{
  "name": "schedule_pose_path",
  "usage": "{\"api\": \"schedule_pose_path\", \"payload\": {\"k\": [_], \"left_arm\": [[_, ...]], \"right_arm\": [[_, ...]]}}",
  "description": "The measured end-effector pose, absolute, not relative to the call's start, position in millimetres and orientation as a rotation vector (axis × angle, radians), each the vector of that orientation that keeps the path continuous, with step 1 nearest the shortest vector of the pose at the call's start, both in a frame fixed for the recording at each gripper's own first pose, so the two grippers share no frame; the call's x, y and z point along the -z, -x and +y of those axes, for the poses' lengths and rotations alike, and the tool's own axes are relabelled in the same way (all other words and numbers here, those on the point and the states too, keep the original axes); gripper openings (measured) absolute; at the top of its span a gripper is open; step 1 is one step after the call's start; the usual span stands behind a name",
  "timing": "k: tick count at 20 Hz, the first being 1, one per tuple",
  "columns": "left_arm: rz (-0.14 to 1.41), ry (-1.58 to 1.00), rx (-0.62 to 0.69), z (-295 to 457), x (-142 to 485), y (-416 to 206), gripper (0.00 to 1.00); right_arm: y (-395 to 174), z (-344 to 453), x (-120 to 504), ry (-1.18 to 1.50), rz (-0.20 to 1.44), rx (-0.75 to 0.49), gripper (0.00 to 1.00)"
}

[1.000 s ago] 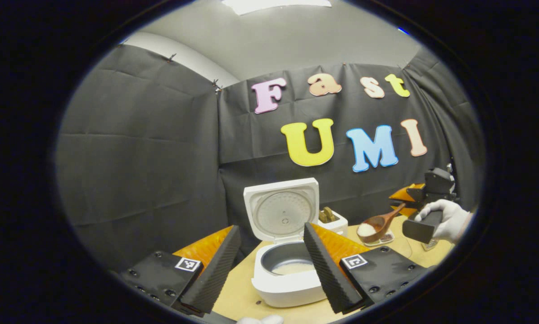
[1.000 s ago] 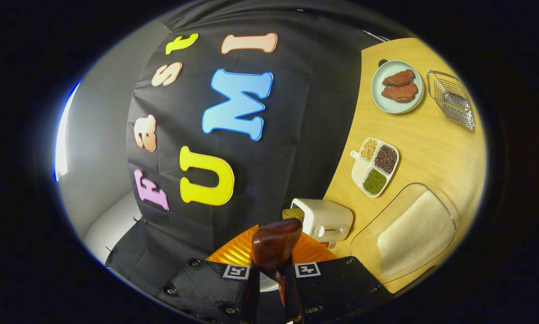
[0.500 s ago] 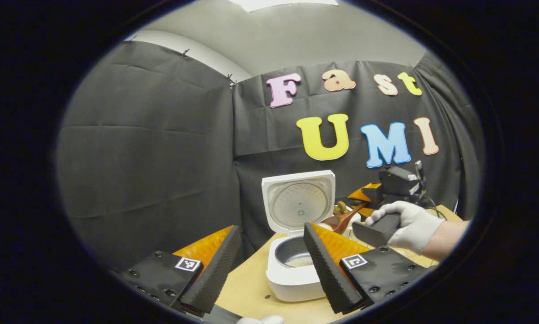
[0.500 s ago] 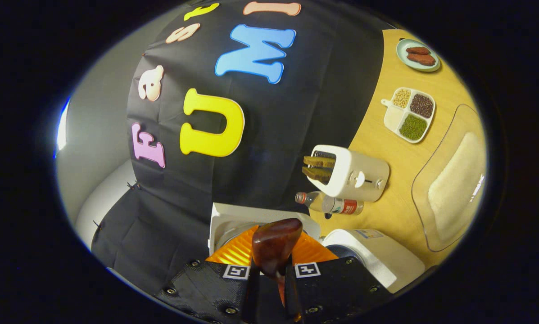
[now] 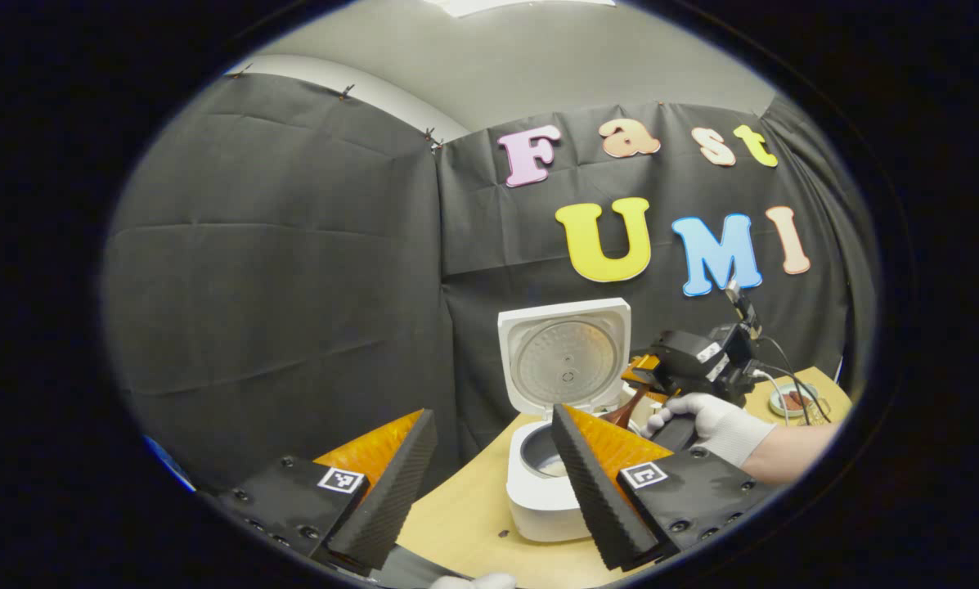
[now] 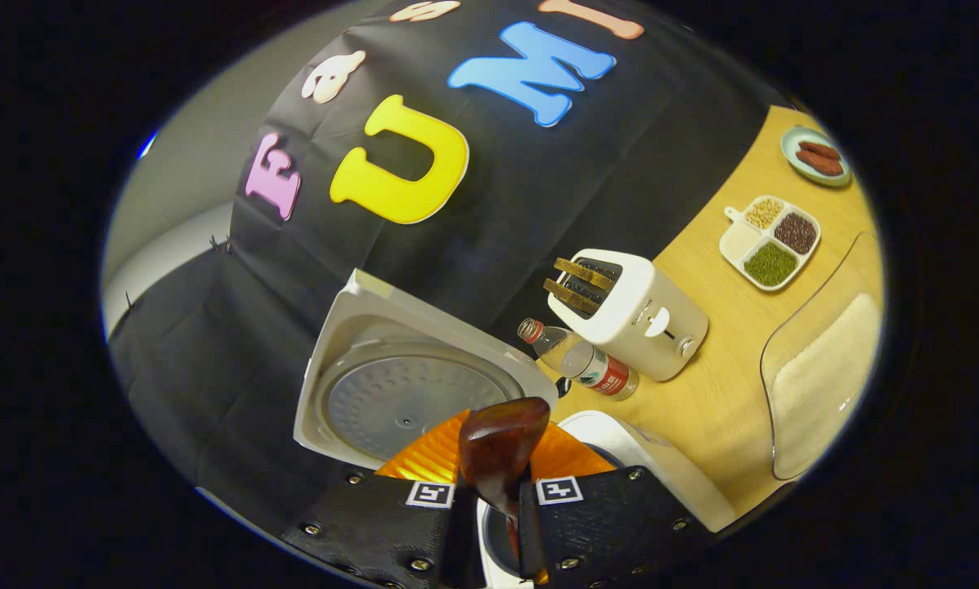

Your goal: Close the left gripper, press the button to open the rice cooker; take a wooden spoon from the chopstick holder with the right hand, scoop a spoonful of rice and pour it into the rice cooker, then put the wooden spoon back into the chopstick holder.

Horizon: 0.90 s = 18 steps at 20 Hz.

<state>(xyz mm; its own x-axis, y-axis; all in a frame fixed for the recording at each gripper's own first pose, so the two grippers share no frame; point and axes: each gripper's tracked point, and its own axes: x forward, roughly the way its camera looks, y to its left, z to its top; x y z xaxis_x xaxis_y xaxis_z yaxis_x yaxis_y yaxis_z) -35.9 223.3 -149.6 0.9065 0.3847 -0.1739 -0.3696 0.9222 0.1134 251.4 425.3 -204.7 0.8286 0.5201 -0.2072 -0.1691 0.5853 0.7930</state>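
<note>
The white rice cooker [image 5: 542,499] stands open on the wooden table, its lid [image 5: 567,360] upright, a little rice showing in the pot. My left gripper [image 5: 493,491] is open with nothing between its fingers, held back from the cooker on its near left. A gloved hand holds my right gripper [image 5: 698,360] just right of the cooker, and the wooden spoon [image 5: 624,405] reaches down over the pot rim. In the right gripper view my right gripper [image 6: 501,503] is shut on the spoon's dark handle [image 6: 501,442], above the cooker's lid [image 6: 407,393] and body [image 6: 661,470].
Behind the cooker a white toaster [image 6: 632,311] holds two slices, with a plastic bottle [image 6: 583,364] lying beside it. Farther right are a divided tray of grains [image 6: 771,241], a plate of meat [image 6: 816,155] and a clear rice container [image 6: 820,368].
My right gripper has carried the spoon leftward from beside the grain tray to over the open cooker. The left gripper view has swung left, so the cooker sits farther right.
</note>
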Motion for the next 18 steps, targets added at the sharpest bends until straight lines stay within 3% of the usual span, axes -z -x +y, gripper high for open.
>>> {"api": "schedule_pose_path", "payload": {"k": [9, 10, 12, 18], "left_arm": [[0.196, -0.089, -0.391, 224.3, 148.1, 41.3, 1.0], [0.197, -0.089, -0.393, 224.5, 148.9, 42.5, 0.95], [0.199, -0.084, -0.396, 226.4, 149.8, 42.8, 1.0], [0.203, -0.078, -0.395, 226.5, 154.5, 43.4, 1.0]], "right_arm": [[-236.3, 453.0, 187.3, -0.251, 0.25, -0.503, 0.22], [-232.6, 456.5, 185.0, -0.192, 0.224, -0.516, 0.22], [-227.0, 463.8, 185.3, -0.07, 0.169, -0.538, 0.22], [-202.4, 495.3, 175.5, 0.242, 0.011, -0.629, 0.22]]}}
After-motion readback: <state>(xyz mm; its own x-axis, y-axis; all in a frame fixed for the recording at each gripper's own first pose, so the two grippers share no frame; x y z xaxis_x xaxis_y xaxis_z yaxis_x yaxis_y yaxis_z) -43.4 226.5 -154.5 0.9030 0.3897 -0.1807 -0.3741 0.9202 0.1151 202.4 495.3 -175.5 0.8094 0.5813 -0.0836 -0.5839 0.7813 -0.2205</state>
